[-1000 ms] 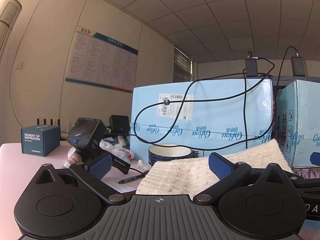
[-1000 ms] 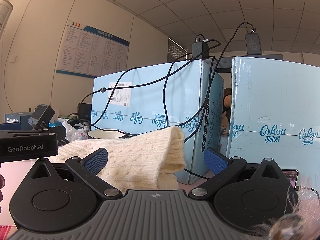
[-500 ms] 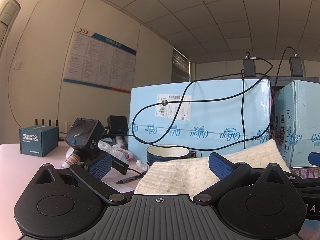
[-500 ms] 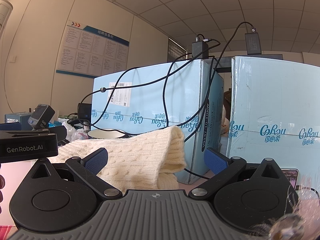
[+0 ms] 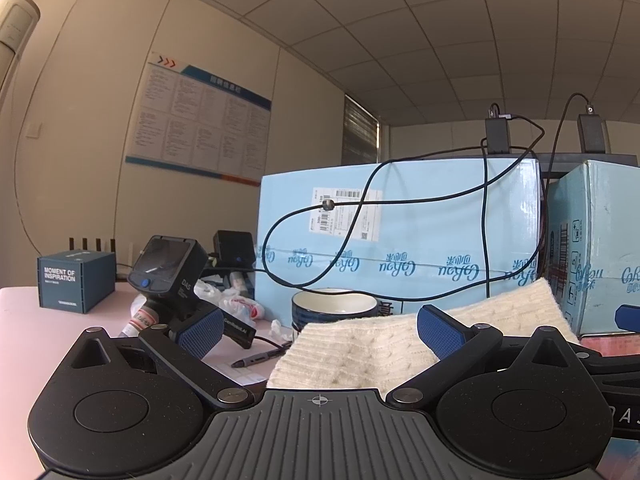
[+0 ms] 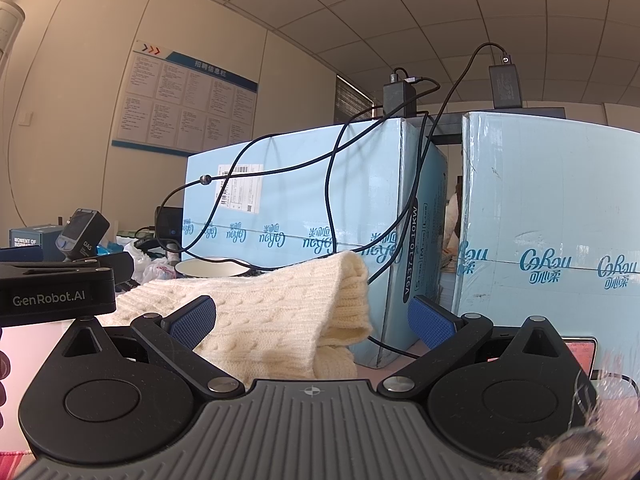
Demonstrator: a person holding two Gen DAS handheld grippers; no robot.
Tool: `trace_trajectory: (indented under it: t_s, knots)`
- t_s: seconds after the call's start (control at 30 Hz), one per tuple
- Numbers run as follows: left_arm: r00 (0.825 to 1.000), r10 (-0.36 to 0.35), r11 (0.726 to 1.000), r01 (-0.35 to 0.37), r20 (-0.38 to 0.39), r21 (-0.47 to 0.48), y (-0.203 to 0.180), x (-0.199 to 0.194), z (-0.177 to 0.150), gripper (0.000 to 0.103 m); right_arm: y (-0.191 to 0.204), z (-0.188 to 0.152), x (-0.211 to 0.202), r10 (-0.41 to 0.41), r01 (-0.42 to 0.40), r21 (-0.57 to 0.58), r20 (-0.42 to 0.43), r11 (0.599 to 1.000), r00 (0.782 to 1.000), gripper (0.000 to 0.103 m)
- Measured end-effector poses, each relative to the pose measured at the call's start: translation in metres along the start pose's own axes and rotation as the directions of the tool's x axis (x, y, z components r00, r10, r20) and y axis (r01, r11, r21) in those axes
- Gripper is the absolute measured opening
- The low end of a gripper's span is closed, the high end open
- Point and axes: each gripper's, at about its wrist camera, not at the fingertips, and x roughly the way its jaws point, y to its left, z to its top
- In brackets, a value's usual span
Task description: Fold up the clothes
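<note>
While both tools gape, sweater (image 6: 280,312) lies lengthwise left-to-right.

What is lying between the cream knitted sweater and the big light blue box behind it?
In the left wrist view, a dark blue bowl with a white inside stands between the cream sweater and the blue box.

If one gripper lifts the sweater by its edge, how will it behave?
The sweater will probably flop and unfold: its folded layers already sag. The chunky cable knit likely grips the textured pads well. It might drag against the bowl behind.
</note>
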Motion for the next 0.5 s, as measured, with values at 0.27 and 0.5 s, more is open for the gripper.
trace_trajectory:
  t_s: [0.27,0.5]
  knots:
    - [1.000,-0.002,1.000,0.002,0.001,0.000,0.0002,0.0000,0.0002,0.103,0.0002,-0.0001,-0.0003,-0.001,0.001,0.001,0.000,1.000,1.000,0.103]
    - [1.000,-0.003,1.000,0.003,0.000,-0.001,0.0003,0.0002,0.0002,0.103,-0.0002,0.0002,0.0002,0.001,-0.001,0.002,-0.001,1.000,1.000,0.103]
